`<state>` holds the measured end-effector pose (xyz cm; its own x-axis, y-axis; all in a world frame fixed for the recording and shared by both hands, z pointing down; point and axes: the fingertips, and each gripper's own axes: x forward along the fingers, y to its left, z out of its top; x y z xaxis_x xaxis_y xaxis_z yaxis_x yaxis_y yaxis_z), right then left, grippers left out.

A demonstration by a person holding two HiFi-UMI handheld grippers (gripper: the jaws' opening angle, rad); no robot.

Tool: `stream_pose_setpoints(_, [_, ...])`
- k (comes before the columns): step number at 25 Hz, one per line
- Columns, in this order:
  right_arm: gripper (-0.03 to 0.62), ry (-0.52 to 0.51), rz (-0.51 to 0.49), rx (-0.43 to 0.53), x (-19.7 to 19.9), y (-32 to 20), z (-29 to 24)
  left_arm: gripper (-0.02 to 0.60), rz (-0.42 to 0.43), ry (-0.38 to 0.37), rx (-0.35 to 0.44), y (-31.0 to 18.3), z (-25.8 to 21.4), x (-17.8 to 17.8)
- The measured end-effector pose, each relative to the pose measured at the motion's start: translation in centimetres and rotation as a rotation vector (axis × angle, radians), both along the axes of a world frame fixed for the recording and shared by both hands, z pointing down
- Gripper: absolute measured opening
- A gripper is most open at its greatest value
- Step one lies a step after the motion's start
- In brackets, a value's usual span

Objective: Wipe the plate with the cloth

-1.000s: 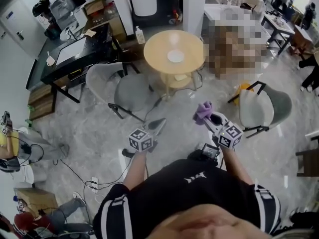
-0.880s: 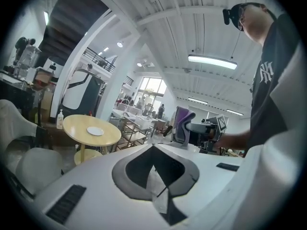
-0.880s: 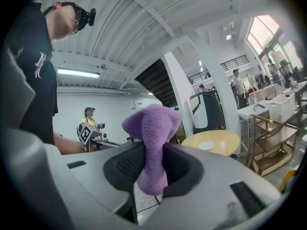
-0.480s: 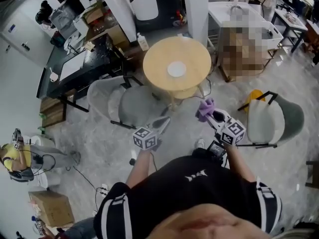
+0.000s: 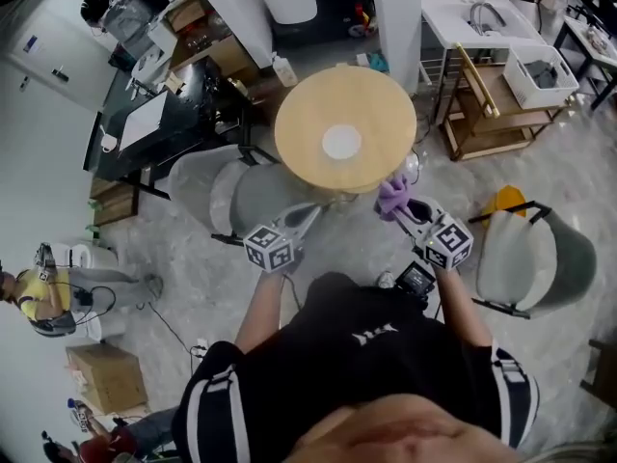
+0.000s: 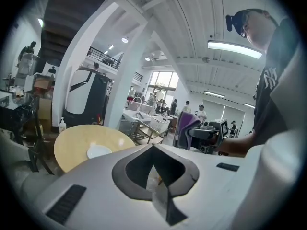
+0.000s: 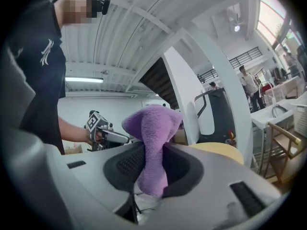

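Note:
A small white plate [image 5: 341, 143] lies in the middle of a round wooden table [image 5: 308, 128]; in the left gripper view the plate [image 6: 99, 151] shows low on the left of the table [image 6: 79, 140]. My right gripper [image 5: 401, 205] is shut on a purple cloth [image 5: 392, 196], just short of the table's near edge. In the right gripper view the cloth [image 7: 152, 143] stands bunched between the jaws. My left gripper [image 5: 307, 217] is shut with nothing in it, near the table's front left edge, beside a chair.
A grey chair [image 5: 227, 193] stands left of the table, another grey chair [image 5: 535, 258] at the right. A black desk [image 5: 154, 114] lies far left, a wooden rack with a white bin [image 5: 545, 70] at the far right. Cables run over the floor. A seated person [image 5: 43, 292] is at the left edge.
Both grippers and the person have moved forward toward the round table, which now lies just ahead of the jaws. The cloth stays in the right gripper; the left stays shut.

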<state>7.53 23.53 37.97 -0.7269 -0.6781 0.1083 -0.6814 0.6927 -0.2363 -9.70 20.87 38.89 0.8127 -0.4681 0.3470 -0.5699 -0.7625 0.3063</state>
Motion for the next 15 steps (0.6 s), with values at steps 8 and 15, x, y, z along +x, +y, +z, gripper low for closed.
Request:
stream_pose_setpoints(8, [0.095, 0.030, -0.014, -0.045, -0.4, -6.7, 1.7, 0.014, -0.009, 0.055, -0.005, -9.0, 1.4, -0.1])
stream_pose_setpoints(15, [0.095, 0.080, 0.056, -0.068, -1.7, -17.3, 1.0, 0.014, 0.036, 0.093, -0.037, -19.4, 3.4, -1.5])
